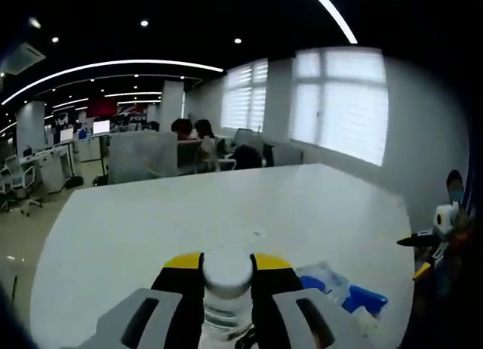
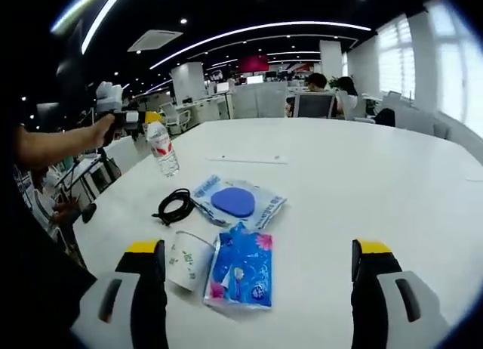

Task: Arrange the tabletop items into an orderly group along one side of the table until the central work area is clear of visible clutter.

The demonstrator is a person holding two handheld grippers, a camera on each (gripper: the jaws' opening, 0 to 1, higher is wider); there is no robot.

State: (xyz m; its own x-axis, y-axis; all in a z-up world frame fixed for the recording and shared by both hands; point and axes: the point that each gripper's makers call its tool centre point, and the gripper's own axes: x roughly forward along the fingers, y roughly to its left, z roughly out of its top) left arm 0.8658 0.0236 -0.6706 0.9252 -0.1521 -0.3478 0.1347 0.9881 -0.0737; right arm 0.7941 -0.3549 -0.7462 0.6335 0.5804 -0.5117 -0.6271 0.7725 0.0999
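Observation:
In the left gripper view my left gripper [image 1: 226,267] is shut on a clear water bottle [image 1: 226,277] with a white cap, held above the white table [image 1: 189,213]. The right gripper view shows the left gripper [image 2: 139,119] at the table's far left, holding that bottle [image 2: 162,149] upright with its base near the tabletop. My right gripper [image 2: 256,249] is open, with its jaws wide apart over the near edge. Just ahead of it lie a blue tissue pack [image 2: 241,270], a paper cup [image 2: 187,260] on its side, a coiled black cable [image 2: 175,205] and a clear packet with a blue pad [image 2: 238,202].
The white table [image 2: 377,175] stretches bare to the right and far side. A thin strip [image 2: 247,160] lies near its middle. Office desks, chairs and seated people stand beyond the far edge. The blue packets [image 1: 343,292] sit to the right of my left gripper.

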